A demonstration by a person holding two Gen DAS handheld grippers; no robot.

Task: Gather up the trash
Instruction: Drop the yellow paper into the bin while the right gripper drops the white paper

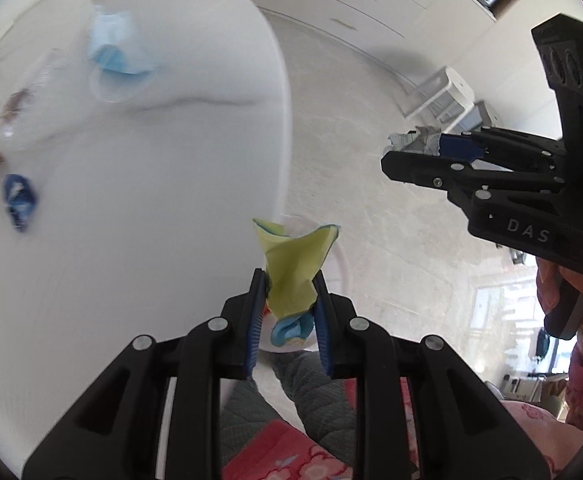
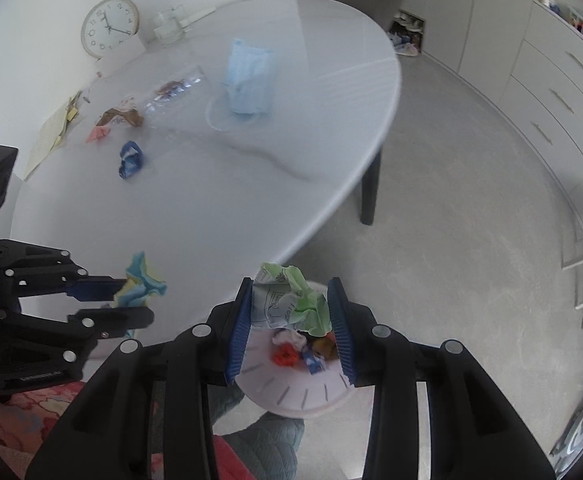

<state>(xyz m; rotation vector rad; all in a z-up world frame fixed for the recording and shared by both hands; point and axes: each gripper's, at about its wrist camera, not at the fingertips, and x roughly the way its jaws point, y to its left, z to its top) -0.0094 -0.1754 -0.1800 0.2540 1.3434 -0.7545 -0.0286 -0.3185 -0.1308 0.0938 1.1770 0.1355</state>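
My left gripper [image 1: 287,288] is shut on a crumpled yellow-green and blue wrapper [image 1: 293,268], held over the table edge above a white bin [image 1: 341,260]; it also shows in the right wrist view [image 2: 141,280]. My right gripper [image 2: 291,304] is shut on a crumpled white and green paper [image 2: 291,300], held above the white slotted bin [image 2: 291,396], which holds several scraps. On the white oval table [image 2: 251,208] lie a blue face mask [image 2: 249,80], a blue wrapper [image 2: 131,159], a brown wrapper [image 2: 121,117], a pink scrap [image 2: 98,134] and a clear plastic bottle [image 2: 175,88].
A clock [image 2: 109,27] and a glass jar [image 2: 167,28] stand at the table's far side, with yellowish papers [image 2: 51,136] at its left. A dark table leg [image 2: 369,196] stands on the grey floor. White drawers [image 2: 551,92] line the right wall.
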